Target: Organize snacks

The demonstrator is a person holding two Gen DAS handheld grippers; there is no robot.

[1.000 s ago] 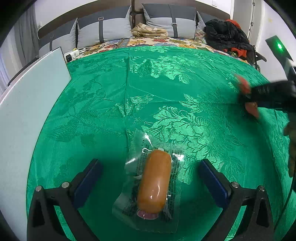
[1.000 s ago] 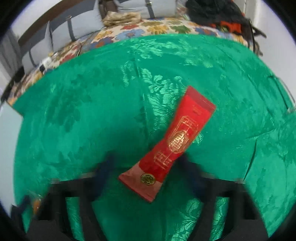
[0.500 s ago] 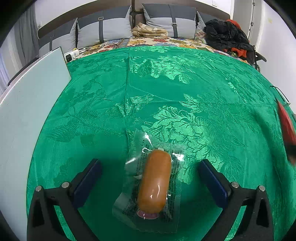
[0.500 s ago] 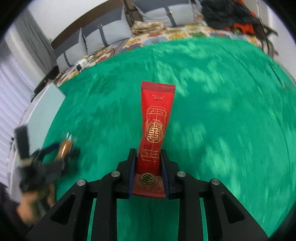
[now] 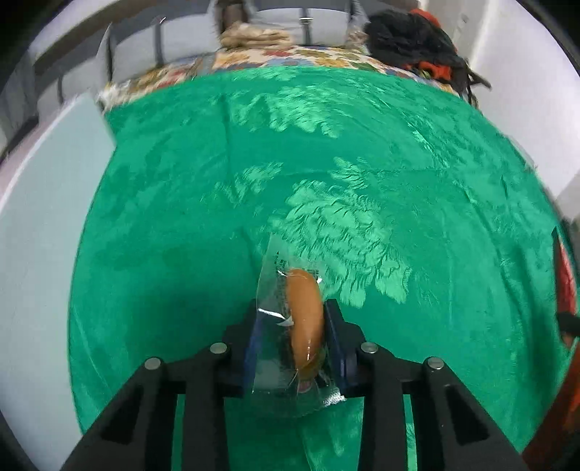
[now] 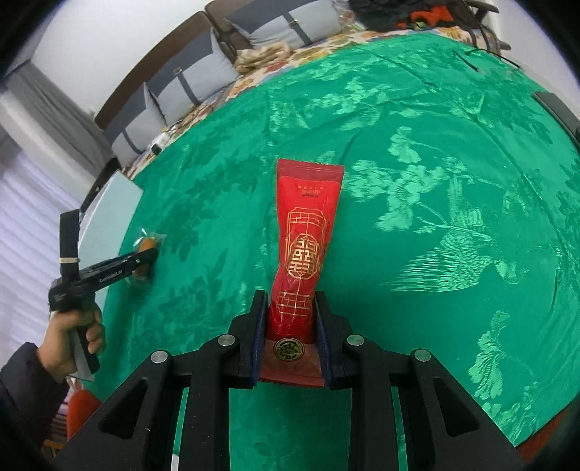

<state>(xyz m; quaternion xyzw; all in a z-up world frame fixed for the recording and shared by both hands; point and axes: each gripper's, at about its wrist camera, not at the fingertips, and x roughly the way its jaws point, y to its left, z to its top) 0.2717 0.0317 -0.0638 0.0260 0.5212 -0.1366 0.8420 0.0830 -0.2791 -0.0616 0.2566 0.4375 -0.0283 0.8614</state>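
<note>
A sausage in a clear wrapper [image 5: 303,290] sits between the pads of my left gripper [image 5: 292,308], whose jaws are closing and press on its sides just above the green cloth [image 5: 362,163]. The right wrist view shows the same left gripper [image 6: 145,261] far left, held by a hand [image 6: 72,333], with the sausage [image 6: 146,244] in its tips. My right gripper [image 6: 290,299] is shut on the lower end of a long red snack packet [image 6: 306,224] with gold print. The packet points away from me, above the cloth.
A pale flat board [image 5: 43,217] lies along the cloth's left edge. Grey pillows [image 6: 188,83] and a folded cloth stand at the far side. A heap of dark clothes [image 5: 409,32] is at the back right. A strip of red [image 5: 565,282] shows at the right edge.
The left jaws went from wide apart to closed on the sausage pack, which now stands on edge. The right gripper swung with the red packet, bringing the left gripper into its view.
</note>
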